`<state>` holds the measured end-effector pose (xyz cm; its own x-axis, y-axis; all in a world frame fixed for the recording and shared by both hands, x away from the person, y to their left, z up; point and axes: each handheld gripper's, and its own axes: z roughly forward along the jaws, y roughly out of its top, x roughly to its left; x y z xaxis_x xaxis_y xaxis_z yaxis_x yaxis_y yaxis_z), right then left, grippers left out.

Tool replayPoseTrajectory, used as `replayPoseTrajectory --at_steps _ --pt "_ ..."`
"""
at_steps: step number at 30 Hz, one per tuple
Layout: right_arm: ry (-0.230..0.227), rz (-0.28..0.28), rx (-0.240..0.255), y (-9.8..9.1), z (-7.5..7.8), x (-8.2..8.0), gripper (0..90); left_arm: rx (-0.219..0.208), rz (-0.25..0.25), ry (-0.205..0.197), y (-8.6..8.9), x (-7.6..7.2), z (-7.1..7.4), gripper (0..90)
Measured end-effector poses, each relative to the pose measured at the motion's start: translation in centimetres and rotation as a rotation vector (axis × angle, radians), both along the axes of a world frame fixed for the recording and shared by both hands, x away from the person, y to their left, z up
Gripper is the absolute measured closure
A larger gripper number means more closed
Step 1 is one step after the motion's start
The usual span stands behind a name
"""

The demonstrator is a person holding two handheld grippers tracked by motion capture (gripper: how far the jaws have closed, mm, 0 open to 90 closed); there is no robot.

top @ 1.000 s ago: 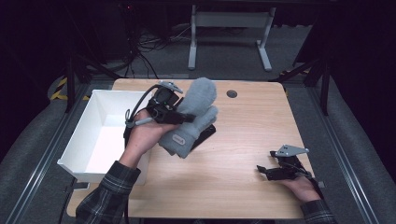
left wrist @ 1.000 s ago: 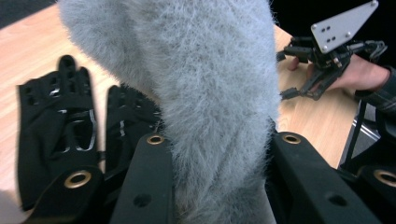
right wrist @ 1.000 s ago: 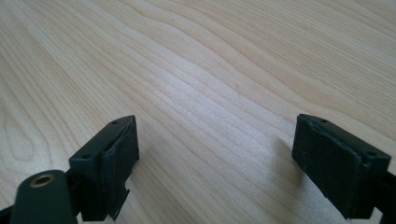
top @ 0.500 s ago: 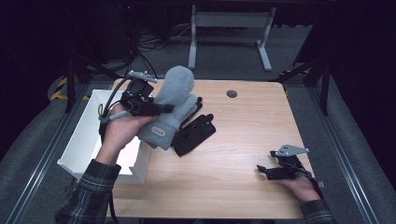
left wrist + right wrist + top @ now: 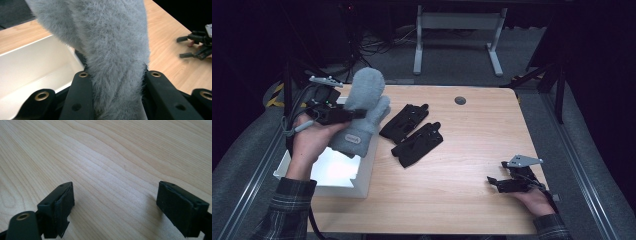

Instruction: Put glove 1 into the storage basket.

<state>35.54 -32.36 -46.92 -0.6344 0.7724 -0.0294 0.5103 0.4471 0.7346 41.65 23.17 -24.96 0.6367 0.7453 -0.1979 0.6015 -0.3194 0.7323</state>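
Observation:
A fluffy grey mitten [image 5: 362,112] hangs in the air over the near corner of the white bin [image 5: 334,172], and my left gripper [image 5: 357,114] is shut on it. In the left gripper view the grey mitten [image 5: 110,50] fills the gap between the two black jaws, with the white bin [image 5: 37,72] below it. Two black gloves [image 5: 412,135] lie on the wooden table [image 5: 472,150] to the right of the mitten. My right gripper [image 5: 493,181] rests open on the table near its front right corner; its view shows nothing between the fingers [image 5: 60,205].
A small dark round cap [image 5: 460,100] sits in the table near the far edge. Behind the table stand a white desk frame [image 5: 457,35] and loose cables on the floor. Grey rails run along both sides of the table.
My left hand has carried the grey mitten leftward from above the black gloves to above the white bin. The right gripper has stayed put.

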Motion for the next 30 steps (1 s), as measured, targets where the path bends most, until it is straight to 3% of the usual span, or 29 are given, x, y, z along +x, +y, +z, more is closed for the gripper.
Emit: replayPoseTrajectory --at_steps 6,15,25,30 --pt "0.000 -0.001 0.002 0.0 0.0 0.0 14.9 -0.016 0.060 0.022 2.3 -0.1 -1.4 71.2" --pt "-0.001 -0.004 0.001 0.0 0.0 0.0 14.9 -0.037 0.132 0.092 4.6 0.4 -5.4 71.1" --pt "-0.001 -0.005 -0.001 -0.1 0.0 0.1 14.9 -0.043 0.186 0.194 5.8 1.6 -10.1 71.0" --pt "-0.001 -0.007 -0.003 -0.1 0.0 0.1 14.9 -0.052 0.196 0.277 6.2 2.3 -13.2 70.8"
